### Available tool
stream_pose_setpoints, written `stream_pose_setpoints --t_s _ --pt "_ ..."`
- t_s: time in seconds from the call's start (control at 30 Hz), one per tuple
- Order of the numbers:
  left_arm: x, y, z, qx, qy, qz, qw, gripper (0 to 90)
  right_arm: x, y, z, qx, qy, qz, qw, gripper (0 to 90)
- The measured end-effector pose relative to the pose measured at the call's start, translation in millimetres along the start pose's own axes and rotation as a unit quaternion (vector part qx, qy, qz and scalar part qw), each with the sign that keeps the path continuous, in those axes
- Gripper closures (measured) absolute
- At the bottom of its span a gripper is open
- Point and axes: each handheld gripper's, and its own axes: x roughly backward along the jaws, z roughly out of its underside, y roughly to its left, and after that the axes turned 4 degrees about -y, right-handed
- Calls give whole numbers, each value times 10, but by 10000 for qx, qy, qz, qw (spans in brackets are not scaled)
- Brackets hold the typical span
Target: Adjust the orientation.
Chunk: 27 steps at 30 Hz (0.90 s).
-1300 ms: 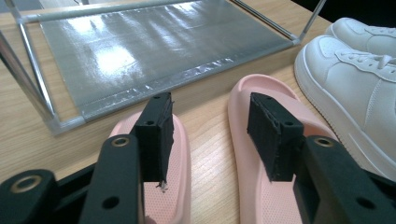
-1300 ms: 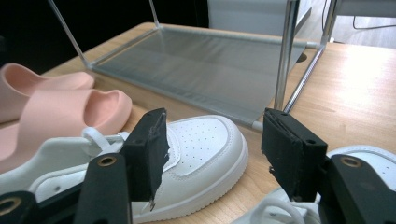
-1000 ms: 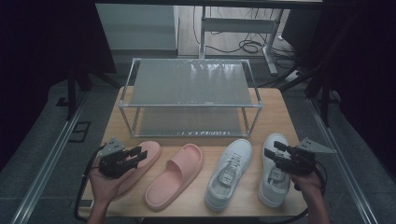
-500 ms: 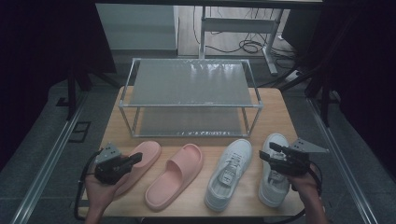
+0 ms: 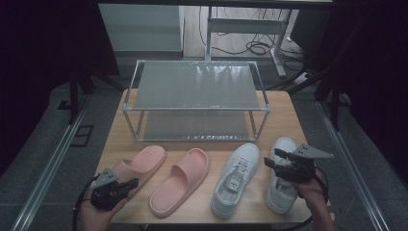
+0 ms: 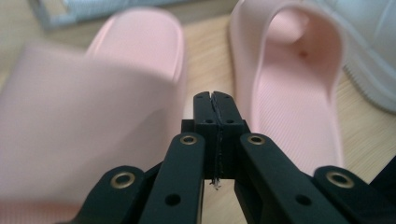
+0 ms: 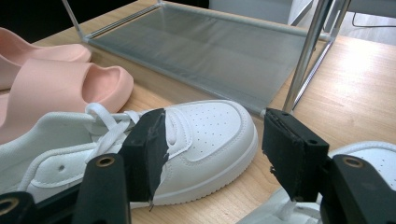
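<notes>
Two pink slippers (image 5: 139, 166) (image 5: 180, 180) and two white sneakers (image 5: 235, 178) (image 5: 279, 192) lie in a row on the wooden table. My left gripper (image 5: 132, 183) is low at the heel of the left slipper, its jaws shut with nothing between them. In the left gripper view the shut tips (image 6: 214, 95) point into the gap between the blurred left slipper (image 6: 93, 116) and the right slipper (image 6: 289, 93). My right gripper (image 5: 273, 159) hovers open over the right sneaker. Between its pads (image 7: 212, 149) I see the left sneaker's toe (image 7: 205, 126) and, below it, the right sneaker (image 7: 369, 158).
A two-shelf metal shoe rack (image 5: 195, 109) stands behind the shoes at the middle of the table (image 5: 284, 115); its lower shelf (image 7: 210, 51) is bare. Dark floor, rails and cables surround the table.
My left gripper has drawn back off the left slipper toward the table's front edge and sunk lower. The right gripper has barely moved.
</notes>
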Motion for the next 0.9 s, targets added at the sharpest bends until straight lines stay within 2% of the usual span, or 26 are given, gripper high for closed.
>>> stream_pose_setpoints --t_s 0.1,0.37,0.67,0.9 --pt "5 38 95 118 53 -62 9999 900 -2 3 1 -10 10 7 10000 407" --pt "29 97 260 231 191 -198 9994 900 -20 16 10 -7 69 -22 10000 405" --pt "40 133 324 332 233 -238 9989 900 -20 21 13 -14 64 -21 10000 405" --pt "125 252 353 437 228 -378 9981 900 -7 6 14 -29 49 4 10000 404"
